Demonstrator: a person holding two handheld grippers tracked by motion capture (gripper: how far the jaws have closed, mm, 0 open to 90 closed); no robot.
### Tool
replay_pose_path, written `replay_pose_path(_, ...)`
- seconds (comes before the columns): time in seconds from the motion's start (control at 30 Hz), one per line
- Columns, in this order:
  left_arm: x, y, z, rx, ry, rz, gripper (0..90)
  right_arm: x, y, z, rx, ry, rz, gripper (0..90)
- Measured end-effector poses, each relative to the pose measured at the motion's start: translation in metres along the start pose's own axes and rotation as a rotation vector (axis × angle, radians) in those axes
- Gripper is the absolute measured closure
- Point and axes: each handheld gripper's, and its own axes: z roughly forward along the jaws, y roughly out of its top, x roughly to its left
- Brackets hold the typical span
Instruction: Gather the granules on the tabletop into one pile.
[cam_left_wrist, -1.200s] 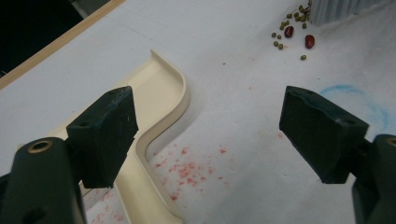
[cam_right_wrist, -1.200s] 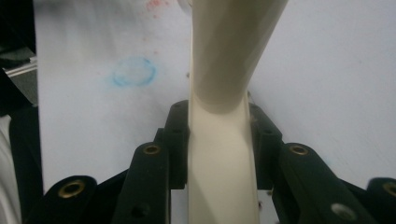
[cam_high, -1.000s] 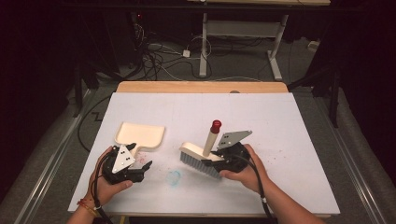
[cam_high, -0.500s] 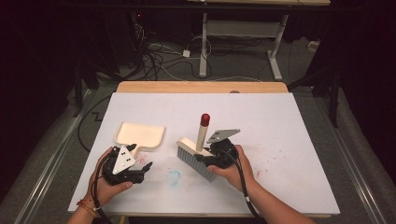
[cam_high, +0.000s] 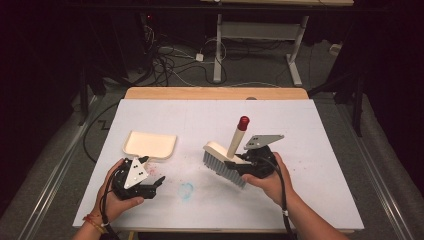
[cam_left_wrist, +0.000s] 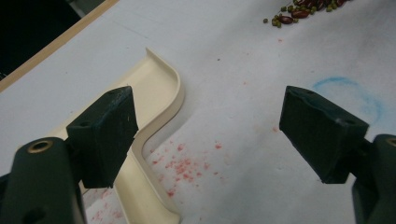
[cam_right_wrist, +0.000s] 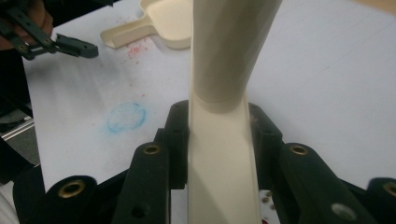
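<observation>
From above, the white table (cam_high: 320, 150) has a cream dustpan (cam_high: 150, 144) at the left and a brush (cam_high: 227, 160) in the middle. The right gripper (cam_high: 245, 167) squeezes the brush handle, bristles tipped just above the table. The left gripper (cam_high: 155, 184) is wide and holds nothing, near the dustpan. Its own view finds little beans (cam_left_wrist: 299, 10) far off.

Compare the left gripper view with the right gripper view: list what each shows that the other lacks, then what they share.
Left gripper view: a scatter of beans at its top edge, and its own open hand-held gripper with nothing between its jaws. Right gripper view: the brush handle clamped in the right hand-held gripper. Shared: the cream dustpan, the blue ring mark, red specks, and the white table cover.
</observation>
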Motion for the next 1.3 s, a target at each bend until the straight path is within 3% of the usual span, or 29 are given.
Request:
replay_pose_path(0.07,-0.001,0.000,0.000,0.003,-0.001,0.002,18.7,-0.001,0.000,-0.015,-0.014,-0.039,-0.019,67.8)
replay_pose_path(0.17,-0.001,0.000,0.000,0.006,-0.001,0.012,18.7,-0.010,-0.006,-0.036,-0.025,-0.089,-0.001,67.8)
replay_pose_path(0.23,-0.002,0.000,0.000,0.009,0.002,0.016,18.7,-0.019,-0.013,-0.047,-0.016,-0.153,0.004,67.8)
replay_pose_path(0.37,-0.003,0.001,0.002,0.015,0.003,0.024,18.7,-0.035,-0.030,-0.059,0.054,-0.327,-0.011,67.9)
replay_pose_path(0.47,-0.004,0.002,0.002,0.016,0.003,0.031,18.7,-0.046,-0.041,-0.058,0.109,-0.398,-0.001,67.8)
replay_pose_path(0.53,-0.004,0.002,0.003,0.019,0.004,0.034,18.7,-0.050,-0.044,-0.055,0.118,-0.399,0.023,67.8)
replay_pose_path(0.63,-0.005,0.002,0.004,0.022,0.006,0.036,18.7,-0.047,-0.045,-0.046,0.130,-0.405,0.015,67.8)
replay_pose_path(0.77,-0.005,0.002,0.003,0.023,0.006,0.036,18.7,-0.036,-0.045,-0.032,0.149,-0.379,-0.006,67.9)
replay_pose_path(0.97,-0.006,0.003,0.003,0.017,0.008,0.042,18.8,-0.015,-0.038,-0.013,0.165,-0.394,-0.039,67.9)
replay_pose_path(1.1,-0.007,0.004,0.004,0.021,0.007,0.052,18.8,-0.005,-0.031,-0.003,0.152,-0.397,-0.048,67.9)
replay_pose_path(1.23,-0.009,0.004,0.003,0.016,0.005,0.058,18.9,0.003,-0.019,0.009,0.124,-0.351,-0.039,67.9)
replay_pose_path(1.3,-0.009,0.003,0.003,0.017,0.005,0.058,18.8,0.007,-0.015,0.017,0.115,-0.359,-0.049,67.9)
